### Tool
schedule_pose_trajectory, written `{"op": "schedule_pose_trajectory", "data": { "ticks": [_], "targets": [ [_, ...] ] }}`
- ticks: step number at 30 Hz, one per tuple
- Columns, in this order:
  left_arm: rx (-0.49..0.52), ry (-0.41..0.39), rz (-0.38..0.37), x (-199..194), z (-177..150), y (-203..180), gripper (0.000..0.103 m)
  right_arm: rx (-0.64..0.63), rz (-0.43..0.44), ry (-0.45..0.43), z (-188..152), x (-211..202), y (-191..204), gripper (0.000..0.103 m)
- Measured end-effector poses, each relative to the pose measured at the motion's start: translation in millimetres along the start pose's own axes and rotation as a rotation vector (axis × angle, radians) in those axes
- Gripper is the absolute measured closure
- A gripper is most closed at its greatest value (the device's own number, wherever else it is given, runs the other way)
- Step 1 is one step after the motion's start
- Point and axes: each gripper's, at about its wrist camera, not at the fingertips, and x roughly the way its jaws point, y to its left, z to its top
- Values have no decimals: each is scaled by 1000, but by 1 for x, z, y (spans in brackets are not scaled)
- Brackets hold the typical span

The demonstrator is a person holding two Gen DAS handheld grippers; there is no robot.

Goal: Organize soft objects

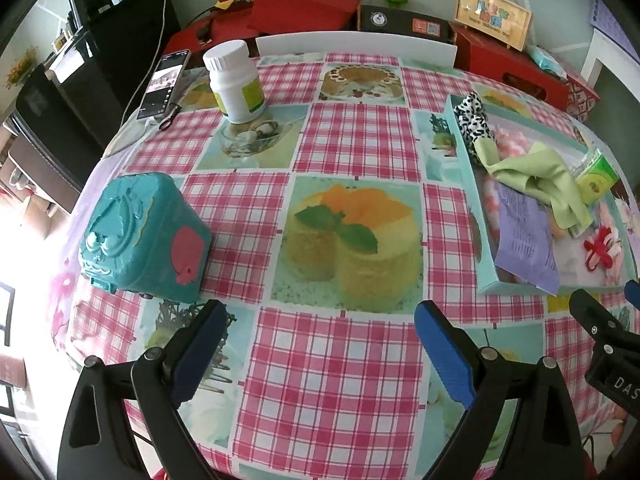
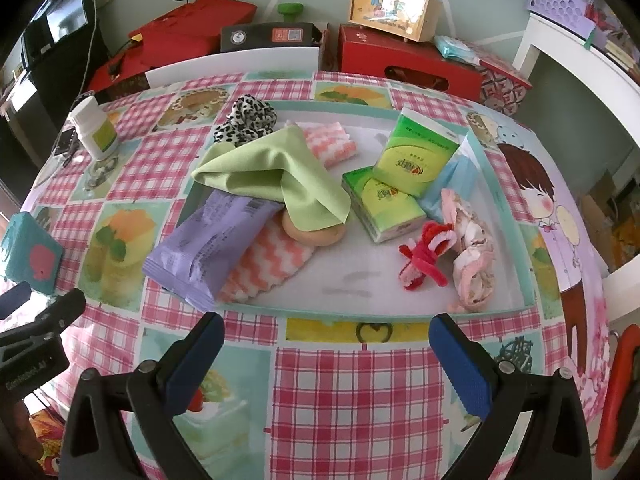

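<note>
A shallow teal-rimmed tray (image 2: 360, 312) (image 1: 486, 248) holds soft things: a green cloth (image 2: 272, 172) (image 1: 532, 178), a purple packet (image 2: 208, 240) (image 1: 524, 236), a leopard-print scrunchie (image 2: 248, 118) (image 1: 474, 120), pink-and-white cloths (image 2: 272, 264), two green tissue packs (image 2: 416, 152), a red pipe-cleaner bow (image 2: 424, 256) and a pink fabric piece (image 2: 474, 256). My right gripper (image 2: 326, 360) is open and empty, just in front of the tray. My left gripper (image 1: 320, 344) is open and empty over the tablecloth, left of the tray.
A teal plastic box (image 1: 144, 236) lies at the left. A white pill bottle (image 1: 236, 80) and a phone (image 1: 164, 84) sit at the far left. Red boxes (image 2: 408, 60) and a white chair back (image 1: 356, 46) stand behind the table.
</note>
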Motion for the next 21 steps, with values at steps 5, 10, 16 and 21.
{"op": "schedule_pose_trajectory", "data": {
  "ticks": [5, 10, 16, 21],
  "targets": [
    [16, 2, -1, 2, 0, -2, 8, -16, -5, 0, 0, 2, 3, 0],
    [28, 18, -8, 5, 0, -5, 8, -34, -8, -4, 1, 2, 6, 0],
    [32, 31, -24, 9, 0, -4, 8, -52, -9, -3, 1, 2, 10, 0],
    [23, 30, -26, 9, 1, -3, 8, -52, -9, 0, 0, 3, 10, 0]
  ]
}}
